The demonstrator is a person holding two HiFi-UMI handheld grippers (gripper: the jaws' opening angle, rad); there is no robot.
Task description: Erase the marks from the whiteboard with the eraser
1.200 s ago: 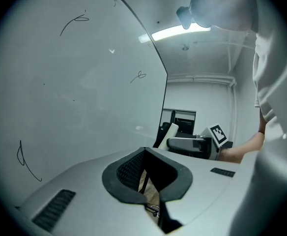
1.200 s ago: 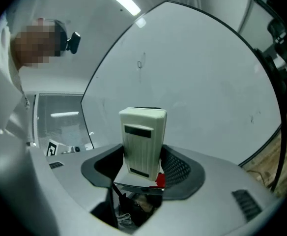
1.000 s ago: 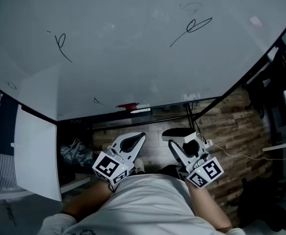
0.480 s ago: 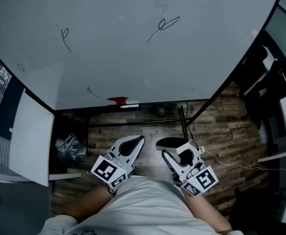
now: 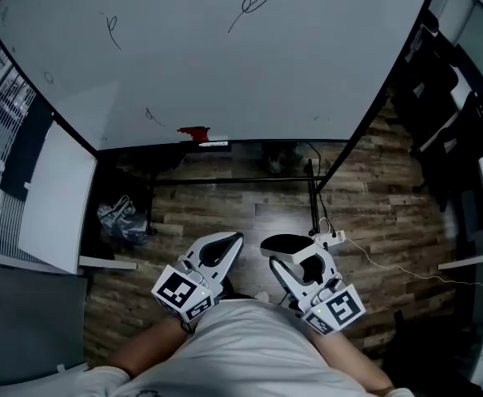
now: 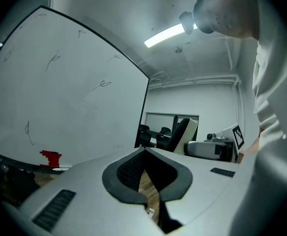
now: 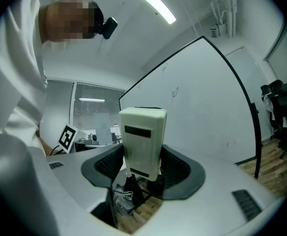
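The whiteboard [image 5: 225, 64] stands ahead of me with thin dark marks: a loop [image 5: 248, 8] at upper right, a squiggle [image 5: 112, 30] at upper left and a small stroke [image 5: 152, 116] near the lower edge. My right gripper [image 5: 287, 251] is shut on the eraser [image 5: 284, 242], a white block with a dark face; in the right gripper view the eraser [image 7: 142, 141] stands upright between the jaws, well short of the whiteboard [image 7: 197, 112]. My left gripper [image 5: 225, 242] is shut with nothing in it, as is plain in the left gripper [image 6: 144, 151] view.
A red thing [image 5: 194, 132] and a white marker [image 5: 212, 144] lie on the board's ledge. A white panel [image 5: 51, 197] stands at left, dark office chairs [image 5: 440, 114] at right. On the wood floor are a power strip [image 5: 328, 236] and a bag [image 5: 121, 217].
The whiteboard has slid up and grown smaller in the head view, with more floor showing below it. Both grippers stay low near the body, the right one still holding the eraser.
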